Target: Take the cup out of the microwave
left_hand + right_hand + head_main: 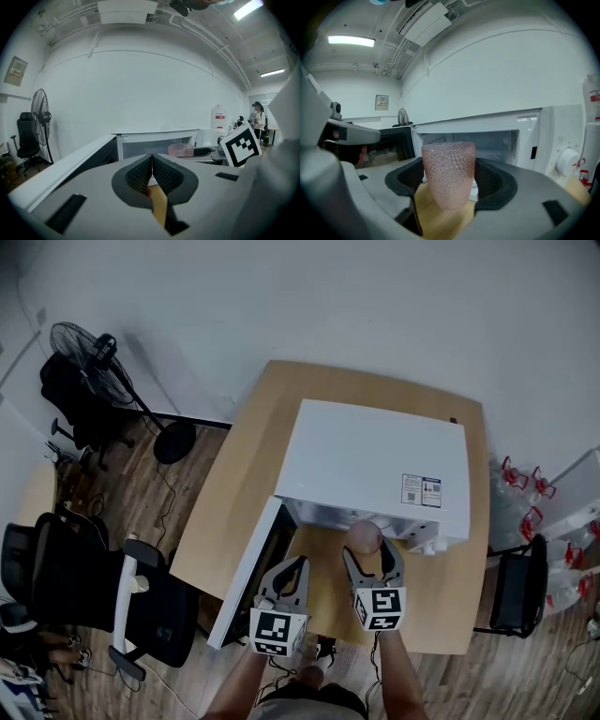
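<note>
A pink dimpled cup (449, 174) hangs upright above the wooden table, clamped between the pads of my right gripper (451, 180), just outside the microwave's open cavity (487, 143). In the head view the cup (365, 537) sits at the tip of the right gripper (371, 563), in front of the white microwave (375, 460). My left gripper (286, 579) hovers beside the open microwave door (246, 573) with its pads pressed together on nothing. From the left gripper view (152, 174) the cup (181, 150) shows ahead to the right.
The microwave stands on a wooden table (230, 493), its door swung out to the left over the table's front edge. A black office chair (84, 587) and a standing fan (94, 357) are on the floor at left. Water bottles (553, 540) lie at right.
</note>
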